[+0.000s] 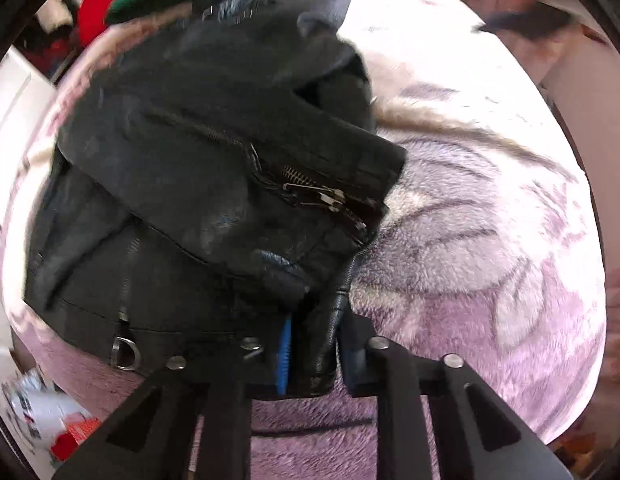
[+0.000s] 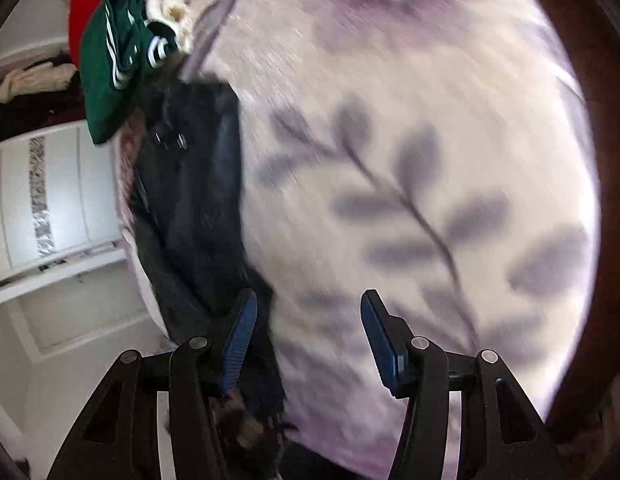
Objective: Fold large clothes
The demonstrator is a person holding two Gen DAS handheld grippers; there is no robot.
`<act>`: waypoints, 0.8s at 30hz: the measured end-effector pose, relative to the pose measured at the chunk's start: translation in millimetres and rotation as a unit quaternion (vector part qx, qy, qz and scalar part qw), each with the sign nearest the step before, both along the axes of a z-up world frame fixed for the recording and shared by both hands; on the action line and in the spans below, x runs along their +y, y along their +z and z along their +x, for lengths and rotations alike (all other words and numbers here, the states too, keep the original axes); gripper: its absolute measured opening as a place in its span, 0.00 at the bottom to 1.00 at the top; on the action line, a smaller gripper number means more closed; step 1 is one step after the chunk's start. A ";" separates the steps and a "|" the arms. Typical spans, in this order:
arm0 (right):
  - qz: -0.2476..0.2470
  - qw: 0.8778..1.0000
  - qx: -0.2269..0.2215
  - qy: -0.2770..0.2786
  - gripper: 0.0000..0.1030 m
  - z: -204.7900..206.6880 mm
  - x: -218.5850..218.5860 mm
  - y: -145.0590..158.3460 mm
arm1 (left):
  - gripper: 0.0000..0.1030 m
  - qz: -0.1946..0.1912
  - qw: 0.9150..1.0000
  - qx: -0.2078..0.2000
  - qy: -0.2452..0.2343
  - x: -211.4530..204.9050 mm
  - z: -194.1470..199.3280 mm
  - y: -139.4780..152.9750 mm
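Left gripper pinches the hem of the black leather jacket, which is bunched just ahead on the lilac blanket. Right gripper spread, empty, jacket at its left finger. Judged mid-fold; next: right takes an edge. Bed edge near left; open room right.

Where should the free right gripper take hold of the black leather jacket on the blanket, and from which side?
Probably the long loose edge of the black leather jacket facing the bare blanket, coming from that open side. The left gripper already pinches the hem; the open right gripper hovers beside that edge.
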State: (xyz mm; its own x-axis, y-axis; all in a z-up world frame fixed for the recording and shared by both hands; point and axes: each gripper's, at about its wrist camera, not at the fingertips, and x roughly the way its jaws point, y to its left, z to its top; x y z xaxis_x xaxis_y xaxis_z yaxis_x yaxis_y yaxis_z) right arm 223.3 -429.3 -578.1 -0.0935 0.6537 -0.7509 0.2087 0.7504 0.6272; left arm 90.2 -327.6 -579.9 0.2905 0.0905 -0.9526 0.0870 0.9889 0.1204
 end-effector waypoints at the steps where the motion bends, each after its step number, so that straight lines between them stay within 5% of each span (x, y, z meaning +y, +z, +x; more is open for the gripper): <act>1: 0.015 1.000 -0.003 -0.007 0.55 11.9 5.4 -4.1 | 0.12 0.005 1.000 -0.010 -0.007 0.5 -4.2 4.7; 5: 0.069 0.997 0.002 -0.047 0.55 71.3 40.5 -30.8 | 0.10 0.006 1.000 -0.022 -0.020 -1.4 -12.7 15.1; 10: 0.077 0.995 0.038 -0.051 0.53 120.8 88.8 -68.9 | 0.10 0.015 0.999 -0.025 -0.042 3.3 -14.4 16.7; 11: 0.076 0.996 0.035 -0.040 0.23 126.6 100.7 -69.0 | 0.10 0.014 0.998 -0.026 -0.046 2.8 -17.8 14.2; 12: 0.071 0.996 0.031 -0.032 0.06 130.6 108.8 -67.7 | 0.09 0.013 0.998 -0.025 -0.050 1.7 -18.6 12.2; 17: -0.057 0.998 -0.006 -0.024 0.04 152.0 131.8 -58.2 | 0.08 0.004 0.997 -0.028 -0.074 -22.9 -20.8 6.8; 22: -0.028 0.999 0.021 0.004 0.08 165.5 138.4 -65.4 | 0.08 -0.020 0.998 -0.025 -0.045 -15.0 -20.9 10.0; 24: -0.006 0.999 0.027 0.024 0.26 165.1 136.2 -60.5 | 0.07 -0.031 0.999 -0.033 -0.029 -10.5 -24.6 17.6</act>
